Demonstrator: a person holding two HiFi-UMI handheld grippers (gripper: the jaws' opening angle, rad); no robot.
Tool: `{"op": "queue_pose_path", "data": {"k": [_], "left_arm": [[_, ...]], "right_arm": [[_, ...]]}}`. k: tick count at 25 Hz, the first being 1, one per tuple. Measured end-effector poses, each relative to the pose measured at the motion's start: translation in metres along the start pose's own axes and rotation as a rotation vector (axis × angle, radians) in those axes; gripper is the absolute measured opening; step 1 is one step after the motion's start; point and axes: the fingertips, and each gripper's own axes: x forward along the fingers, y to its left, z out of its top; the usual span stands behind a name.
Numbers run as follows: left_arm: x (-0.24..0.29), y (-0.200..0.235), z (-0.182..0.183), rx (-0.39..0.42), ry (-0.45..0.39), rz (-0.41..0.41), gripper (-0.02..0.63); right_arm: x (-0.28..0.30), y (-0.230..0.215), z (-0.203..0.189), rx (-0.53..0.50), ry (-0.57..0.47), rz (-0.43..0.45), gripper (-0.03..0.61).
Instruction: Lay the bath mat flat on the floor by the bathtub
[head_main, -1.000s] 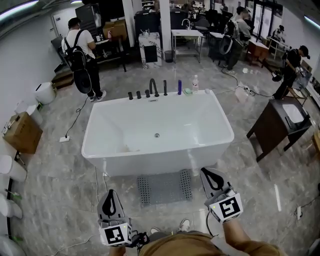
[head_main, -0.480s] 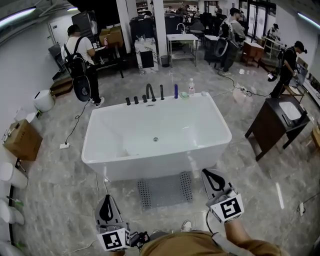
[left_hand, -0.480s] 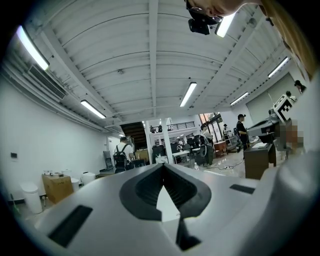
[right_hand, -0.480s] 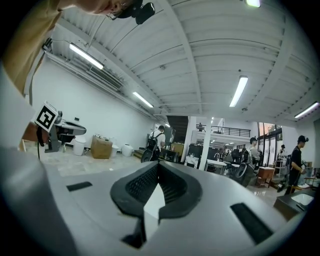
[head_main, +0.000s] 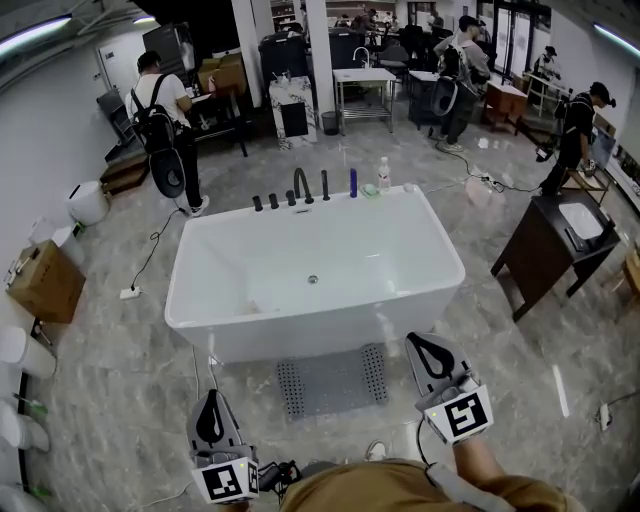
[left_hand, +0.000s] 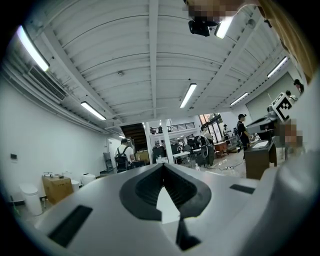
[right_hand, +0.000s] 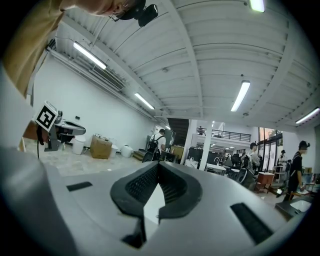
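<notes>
A grey bath mat (head_main: 331, 378) with dotted end strips lies flat on the marble floor, right against the near side of the white bathtub (head_main: 314, 270). My left gripper (head_main: 211, 413) hangs shut and empty at the lower left, clear of the mat. Over the mat's right end, my right gripper (head_main: 428, 350) is held shut and empty too. Both gripper views look upward along closed jaws at the ceiling and the far room; neither shows the mat. The left gripper (left_hand: 162, 167) and the right gripper (right_hand: 157, 167) hold nothing.
Taps and bottles (head_main: 352, 182) line the tub's far rim. A dark wooden vanity (head_main: 556, 248) stands to the right, a cardboard box (head_main: 42, 282) and white toilets (head_main: 22, 340) to the left. A cable (head_main: 150, 250) runs over the floor. People (head_main: 165, 118) stand at the back.
Both grippers have drawn slightly back toward me and lower in the head view. The mat has stayed in place.
</notes>
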Motion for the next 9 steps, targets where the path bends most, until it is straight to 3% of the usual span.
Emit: {"op": "queue_pose_path", "data": {"k": [9], "left_arm": [[0.019,0.005,-0.004,-0.006,-0.020,0.002,0.005]], "right_arm": [[0.020,-0.004,0.010,-0.015,-0.027,-0.014,0.005]]}}
